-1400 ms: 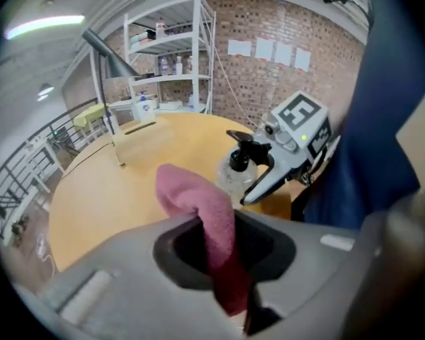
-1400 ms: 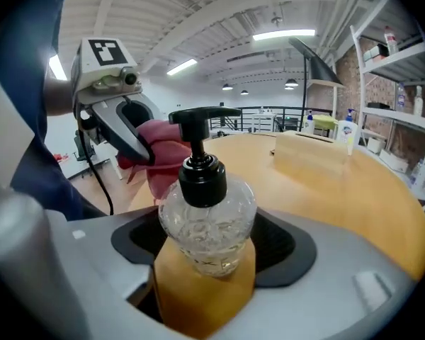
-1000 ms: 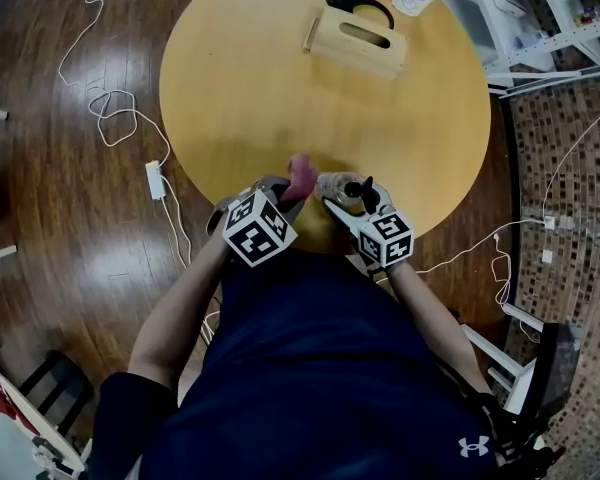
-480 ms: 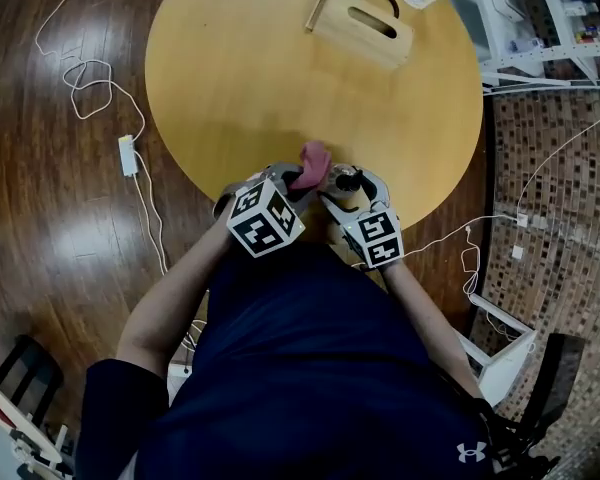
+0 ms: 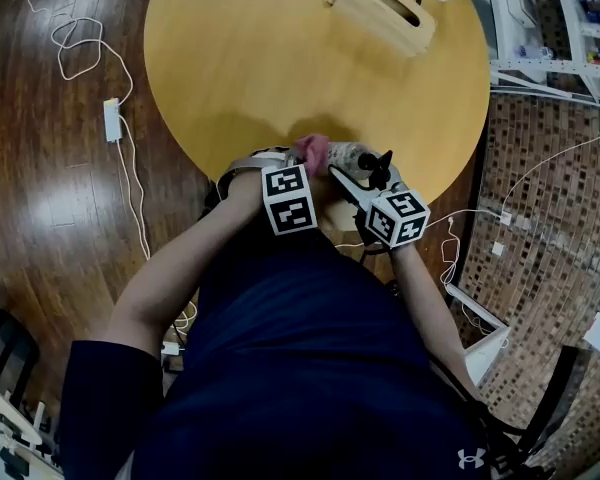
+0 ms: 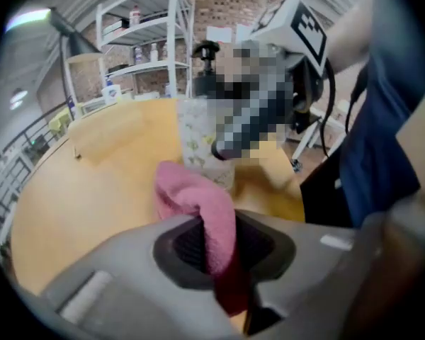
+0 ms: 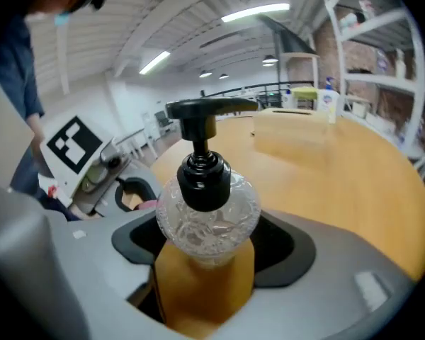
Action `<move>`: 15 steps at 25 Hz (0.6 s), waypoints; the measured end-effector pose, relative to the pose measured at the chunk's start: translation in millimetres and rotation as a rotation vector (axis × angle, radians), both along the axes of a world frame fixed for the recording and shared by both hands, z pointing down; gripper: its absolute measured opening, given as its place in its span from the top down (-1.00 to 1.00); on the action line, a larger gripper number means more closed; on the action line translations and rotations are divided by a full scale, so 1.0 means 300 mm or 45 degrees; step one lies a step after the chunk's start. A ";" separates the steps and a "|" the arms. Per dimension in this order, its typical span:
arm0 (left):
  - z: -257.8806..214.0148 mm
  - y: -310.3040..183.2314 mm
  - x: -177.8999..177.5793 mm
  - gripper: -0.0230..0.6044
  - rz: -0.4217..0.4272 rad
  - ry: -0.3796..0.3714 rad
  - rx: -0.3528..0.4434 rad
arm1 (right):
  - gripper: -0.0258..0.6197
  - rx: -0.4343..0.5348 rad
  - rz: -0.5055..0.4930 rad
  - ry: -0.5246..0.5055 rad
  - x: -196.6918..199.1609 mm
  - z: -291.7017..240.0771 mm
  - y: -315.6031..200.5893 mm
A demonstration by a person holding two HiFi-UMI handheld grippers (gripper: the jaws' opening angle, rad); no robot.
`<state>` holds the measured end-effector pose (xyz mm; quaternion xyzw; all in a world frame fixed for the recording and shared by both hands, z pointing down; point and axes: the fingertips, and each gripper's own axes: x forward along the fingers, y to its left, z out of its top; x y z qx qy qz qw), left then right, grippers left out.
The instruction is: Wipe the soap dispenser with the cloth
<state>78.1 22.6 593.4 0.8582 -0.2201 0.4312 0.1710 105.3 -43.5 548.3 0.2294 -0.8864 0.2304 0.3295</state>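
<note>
Soap dispenser [image 7: 207, 204] is clamped in your right gripper [image 7: 205, 261] — the jaws are spread wide around its clear body, with the black pump head on top and its nozzle pointing left in the right gripper view. In the head view it sits just above the near edge of the round table [image 5: 260, 58], right in front of you.

Your left gripper [image 6: 216, 250] has its jaws narrow, pinched on the pink cloth [image 6: 198, 204], and a folded lobe pokes out past the tips.

From those left jaws the bottle lies straight ahead and a little higher. Its long axis stands upright in the left gripper view, crossing the line the jaws point along. The cloth's free fold is at the bottle's lower wall — whether it is pressing there or only just beside it, I can't tell.

The left hand looks like the one to work. You'd likely push the fold onto the wall and stroke along the bottle's length toward the neck, while your right grip stays firm.
</note>
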 end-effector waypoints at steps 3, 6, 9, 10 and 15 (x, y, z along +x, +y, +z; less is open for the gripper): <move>-0.075 -0.065 -0.019 0.72 -0.091 0.085 0.049 | -0.19 -0.055 0.013 -0.053 0.006 -0.010 -0.010; -0.184 -0.126 0.010 0.72 0.128 0.021 0.251 | -0.19 0.035 -0.131 0.021 -0.010 -0.011 0.022; -0.190 -0.133 0.034 0.72 0.426 -0.165 0.362 | -0.19 0.045 -0.148 0.012 -0.019 -0.009 0.024; -0.163 -0.125 0.029 0.72 0.479 -0.211 0.345 | -0.19 0.030 -0.141 -0.008 -0.015 -0.005 0.024; 0.016 0.007 -0.004 0.72 0.574 -0.266 0.103 | -0.19 -0.039 -0.075 -0.100 0.004 -0.013 0.016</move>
